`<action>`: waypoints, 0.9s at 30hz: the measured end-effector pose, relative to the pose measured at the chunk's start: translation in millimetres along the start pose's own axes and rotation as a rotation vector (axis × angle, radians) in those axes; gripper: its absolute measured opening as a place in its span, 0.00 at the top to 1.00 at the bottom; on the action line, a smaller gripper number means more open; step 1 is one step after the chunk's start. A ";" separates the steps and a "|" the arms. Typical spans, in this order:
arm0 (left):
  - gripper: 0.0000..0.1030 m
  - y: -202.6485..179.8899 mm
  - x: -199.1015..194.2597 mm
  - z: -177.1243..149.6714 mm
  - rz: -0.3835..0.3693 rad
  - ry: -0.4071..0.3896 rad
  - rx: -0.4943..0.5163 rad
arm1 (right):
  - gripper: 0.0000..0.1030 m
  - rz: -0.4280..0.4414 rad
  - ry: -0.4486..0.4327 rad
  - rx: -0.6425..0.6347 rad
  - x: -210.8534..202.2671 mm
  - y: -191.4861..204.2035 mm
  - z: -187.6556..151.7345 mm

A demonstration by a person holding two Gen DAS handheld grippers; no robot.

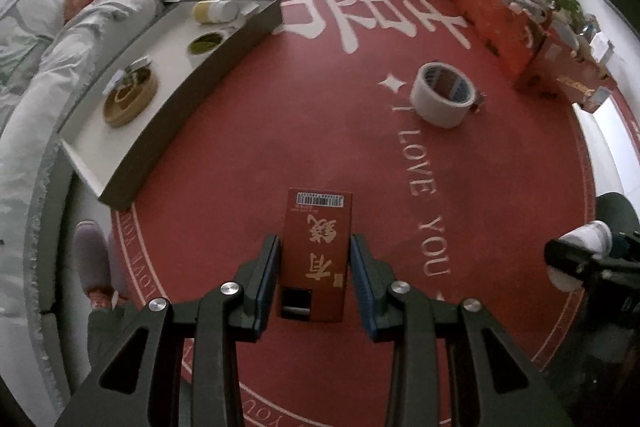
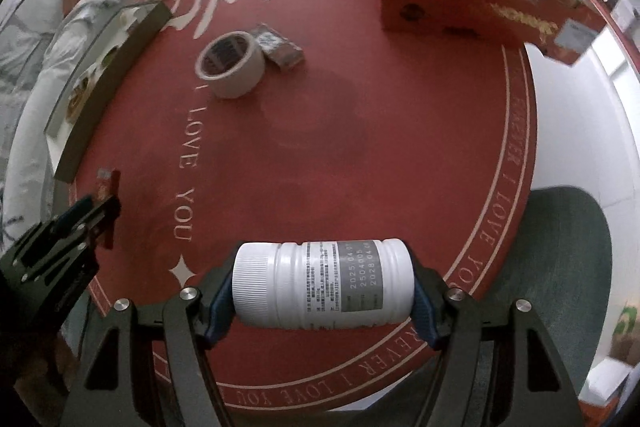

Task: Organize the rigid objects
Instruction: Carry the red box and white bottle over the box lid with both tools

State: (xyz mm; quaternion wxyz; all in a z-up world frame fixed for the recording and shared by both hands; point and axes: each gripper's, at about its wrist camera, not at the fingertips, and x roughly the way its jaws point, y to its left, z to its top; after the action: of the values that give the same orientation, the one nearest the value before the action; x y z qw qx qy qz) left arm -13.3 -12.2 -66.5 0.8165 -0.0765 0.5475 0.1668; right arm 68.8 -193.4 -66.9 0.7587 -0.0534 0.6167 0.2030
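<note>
A: What do we have in our left gripper (image 1: 315,269)?

B: Its blue pads sit on either side of the red box (image 1: 316,255), touching or very nearly so; we cannot tell whether the box is clamped. The box is above the red surface (image 1: 280,131), barcode end pointing away from us.

A: And our right gripper (image 2: 323,289)?

B: It is closed on the white bottle (image 2: 323,287), held sideways with the ribbed cap to the left, above the surface's near edge.

A: What else do we see?

B: A tape roll (image 1: 443,95) lies well ahead, a small foil packet (image 2: 280,47) just beside it. The long tray (image 1: 224,43) along the left edge holds round containers.
</note>
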 end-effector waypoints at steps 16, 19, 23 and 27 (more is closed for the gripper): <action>0.71 20.4 1.4 1.4 -0.050 0.017 -0.093 | 0.30 -0.003 0.028 0.046 18.4 -14.2 4.4; 0.45 35.4 0.1 4.1 -0.092 0.013 -0.161 | 0.30 0.003 0.030 0.060 20.7 -15.5 5.5; 0.20 38.6 0.5 1.8 -0.104 0.001 -0.176 | 0.30 0.022 0.036 0.079 23.4 -19.3 5.1; 0.20 19.3 15.5 4.6 -0.068 0.079 -0.080 | 0.30 0.035 0.050 0.101 26.1 -23.4 5.9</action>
State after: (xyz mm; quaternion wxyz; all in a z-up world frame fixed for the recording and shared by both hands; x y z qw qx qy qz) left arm -10.9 10.2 -77.8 0.7959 -0.1339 0.5691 0.1575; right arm 87.1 -206.4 -94.5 0.7412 -0.0092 0.6456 0.1836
